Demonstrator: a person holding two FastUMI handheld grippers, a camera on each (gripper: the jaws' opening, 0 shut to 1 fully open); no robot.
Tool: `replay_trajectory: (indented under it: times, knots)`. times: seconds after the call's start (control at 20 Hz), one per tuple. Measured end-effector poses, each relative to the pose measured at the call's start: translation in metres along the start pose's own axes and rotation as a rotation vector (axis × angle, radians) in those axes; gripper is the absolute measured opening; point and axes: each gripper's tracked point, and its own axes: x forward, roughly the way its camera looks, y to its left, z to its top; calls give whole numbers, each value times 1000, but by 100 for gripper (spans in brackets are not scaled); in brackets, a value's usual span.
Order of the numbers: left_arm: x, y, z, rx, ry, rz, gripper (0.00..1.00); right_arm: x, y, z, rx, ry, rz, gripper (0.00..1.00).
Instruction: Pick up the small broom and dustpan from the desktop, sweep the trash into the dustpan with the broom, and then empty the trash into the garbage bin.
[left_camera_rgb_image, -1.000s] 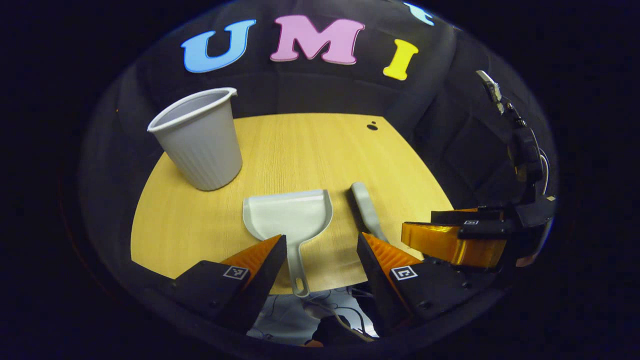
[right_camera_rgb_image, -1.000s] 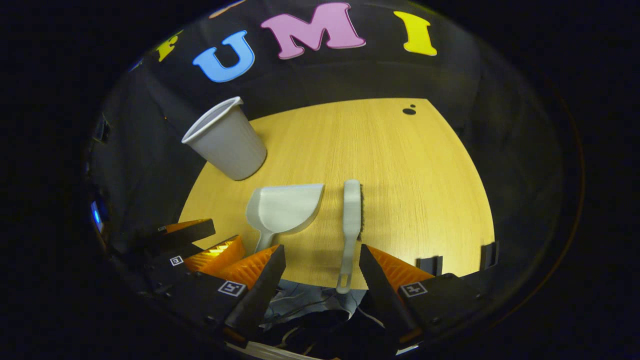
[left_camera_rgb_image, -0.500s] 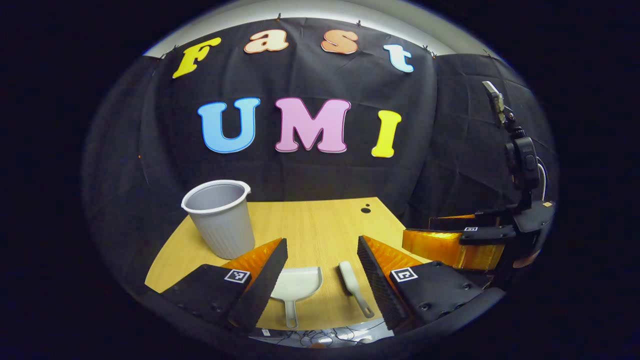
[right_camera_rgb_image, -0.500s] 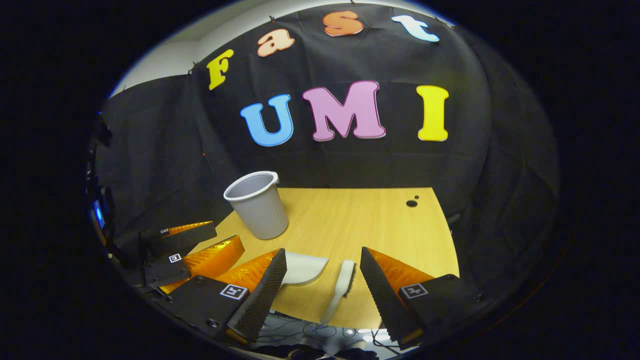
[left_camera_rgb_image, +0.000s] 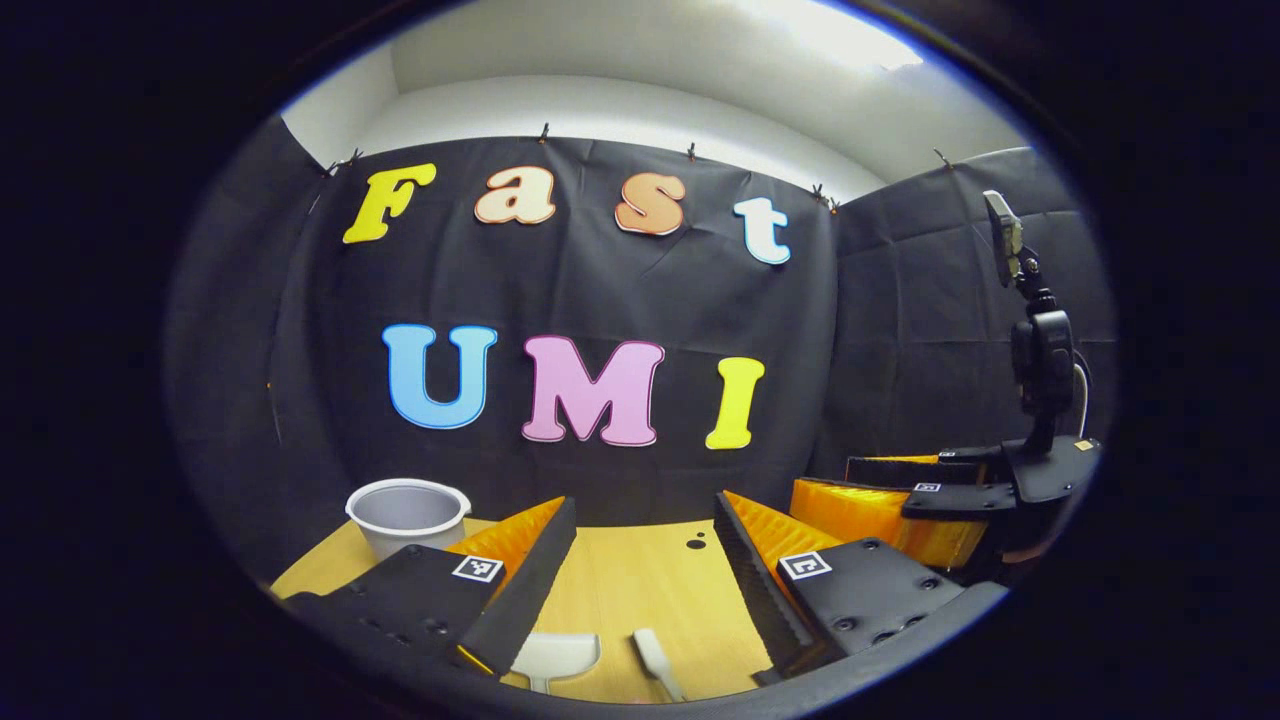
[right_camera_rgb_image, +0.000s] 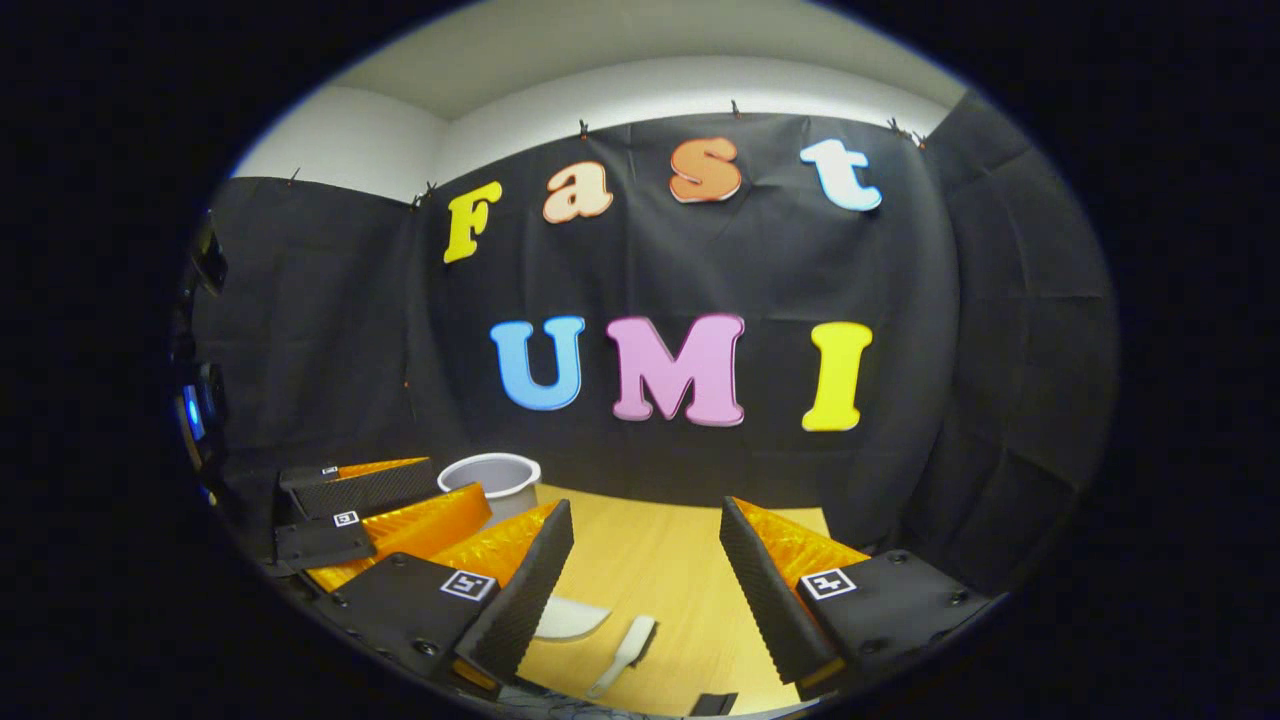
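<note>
- We judge the pickup not yet begun: our left gripper (left_camera_rgb_image: 640, 560) and right gripper (right_camera_rgb_image: 645, 565) both stand wide, holding nothing.
- We should lower each over its handle before closing.
- On the desktop (right_camera_rgb_image: 680, 580) we count one dustpan (left_camera_rgb_image: 553, 655), one small broom (right_camera_rgb_image: 625, 652) beside it, one garbage bin (left_camera_rgb_image: 405, 512), two dark trash specks (left_camera_rgb_image: 694, 543).

A white dustpan (left_camera_rgb_image: 553, 655) and small white broom (left_camera_rgb_image: 657, 662) lay flat side by side; the grey bin (left_camera_rgb_image: 407, 510) stood upright at ten o'clock.

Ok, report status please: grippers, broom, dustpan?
Left gripper open, right gripper open, both empty. Broom and dustpan untouched on desk. Nothing between.
</note>
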Motion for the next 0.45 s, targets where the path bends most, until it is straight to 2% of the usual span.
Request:
replay_trajectory:
  times: [0.1, 0.15, 0.2, 0.25, 0.3, 0.45]
  knots:
    - [0, 0, 3, -12, -31, -21, 83, 0, 6, 18, -7, -57, -9, 95]
    - [-1, 0, 6, -14, -43, -27, 83, 4, 9, 27, -17, -78, -18, 90]
    - [-5, 6, 9, -9, -56, -15, 82, 7, 11, 34, -27, -95, -29, 90]
    - [-12, 14, 19, 6, -68, -12, 82, 6, 16, 38, -21, -104, -23, 94]
    - [-14, 22, 30, 17, -92, -4, 83, 5, 24, 45, -17, -122, -13, 91]
    - [-2, 33, 49, 56, -114, -7, 82, 5, 35, 65, -40, -165, -5, 90]
